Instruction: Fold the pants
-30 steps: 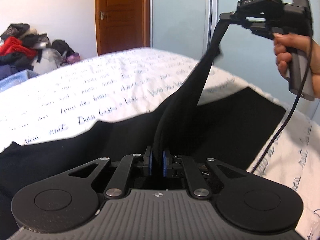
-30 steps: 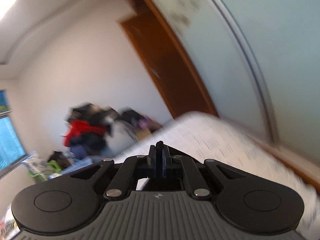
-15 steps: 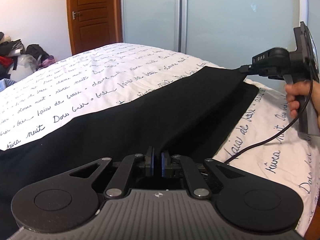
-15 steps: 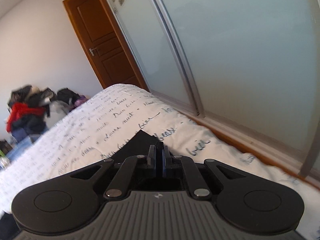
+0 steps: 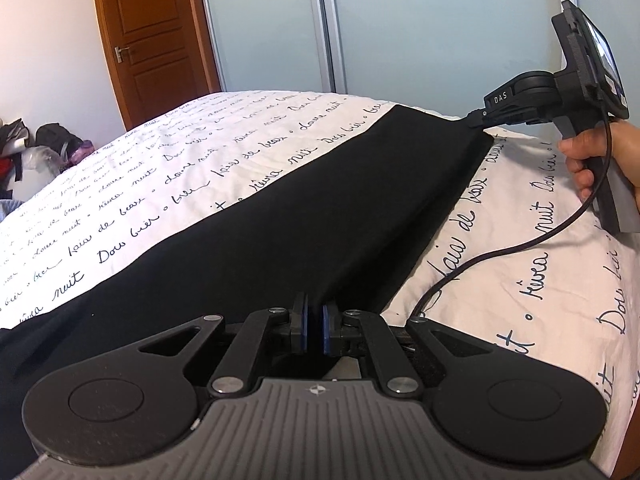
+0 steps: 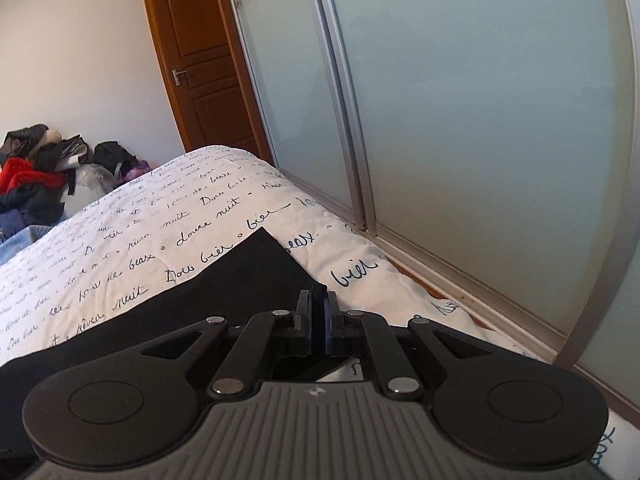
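Matt black cloth pants (image 5: 320, 208) are lying smooth over a white cotton-looking bedsheet (image 5: 520, 264) printed with dark script and showing faint creases. The left gripper (image 5: 315, 330) is showing matt black plastic links, bright metal rivets and a ribbed grey shell. Behind, frosted glass wardrobe doors (image 6: 460, 120) in satin metal frames are glowing beside a glossy wooden door (image 6: 208, 80).
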### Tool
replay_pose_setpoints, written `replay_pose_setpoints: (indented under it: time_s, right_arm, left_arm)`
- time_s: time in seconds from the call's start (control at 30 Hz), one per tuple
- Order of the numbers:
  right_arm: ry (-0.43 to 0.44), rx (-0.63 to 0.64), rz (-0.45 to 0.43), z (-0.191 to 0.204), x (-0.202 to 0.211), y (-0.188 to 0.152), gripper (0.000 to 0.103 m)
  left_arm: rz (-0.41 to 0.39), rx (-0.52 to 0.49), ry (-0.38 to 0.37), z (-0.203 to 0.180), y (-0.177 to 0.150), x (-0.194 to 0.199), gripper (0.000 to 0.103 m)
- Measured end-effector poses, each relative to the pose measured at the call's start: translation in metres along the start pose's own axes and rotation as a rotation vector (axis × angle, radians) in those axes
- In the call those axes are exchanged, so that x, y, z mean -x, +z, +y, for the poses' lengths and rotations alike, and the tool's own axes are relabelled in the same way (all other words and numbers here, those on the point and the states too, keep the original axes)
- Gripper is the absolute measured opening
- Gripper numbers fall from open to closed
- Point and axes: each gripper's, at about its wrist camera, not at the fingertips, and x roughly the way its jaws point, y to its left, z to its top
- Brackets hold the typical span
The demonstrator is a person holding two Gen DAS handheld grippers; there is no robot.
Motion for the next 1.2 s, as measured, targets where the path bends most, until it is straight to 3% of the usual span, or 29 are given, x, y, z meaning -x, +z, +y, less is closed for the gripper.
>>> replay_pose_setpoints:
  time_s: [0.27, 0.4, 0.47, 0.53, 0.67, 0.73, 0.83, 0.93, 1.07, 1.13, 1.2]
  right_arm:
    - [-0.015, -0.001, 0.020, -0.007, -0.001, -0.006, 0.006]
    - [-0.007, -0.002, 0.051, -0.009, -0.007, -0.007, 0.007]
    - [-0.010, -0.013, 0.056, -0.011, -0.007, -0.006, 0.013]
    - [-0.045, -0.029, 0.049, -0.014, -0.004, -0.005, 0.033]
    - [-0.156, -0.025, -0.090, -0.010, 0.022, -0.003, 0.039]
    - [-0.056, 0.044, -0.100, 0.007, 0.029, -0.004, 0.039]
    - [0.084, 0.173, 0.014, 0.037, 0.018, -0.010, 0.038]
    - [0.071, 0.260, 0.108, 0.052, 0.002, -0.021, 0.038]
    - [0.067, 0.165, 0.050, 0.042, 0.018, -0.024, 0.041]
    - [0.123, 0.150, 0.053, 0.041, 0.025, -0.027, 0.064]
    - [0.118, 0.199, 0.092, 0.043, 0.021, -0.031, 0.065]
  left_arm:
    - [0.016, -0.011, -0.009, -0.003, -0.002, -0.003, 0.012]
    - [0.029, 0.019, -0.032, 0.001, 0.000, -0.003, 0.019]
    - [0.032, 0.042, -0.067, 0.006, 0.002, 0.000, 0.026]
    - [0.030, 0.064, -0.121, 0.011, 0.002, 0.005, 0.031]
    - [-0.007, 0.133, -0.187, 0.024, 0.006, 0.016, 0.034]
    - [-0.015, 0.197, -0.184, 0.033, 0.010, 0.014, 0.035]
    - [0.037, 0.254, -0.120, 0.040, 0.011, 0.000, 0.034]
    - [0.090, 0.233, -0.087, 0.038, 0.005, -0.010, 0.034]
    - [0.043, 0.199, -0.062, 0.034, 0.005, 0.000, 0.038]
    - [0.041, 0.205, -0.072, 0.034, 0.006, -0.002, 0.044]
    - [0.065, 0.218, -0.077, 0.034, 0.006, -0.007, 0.044]
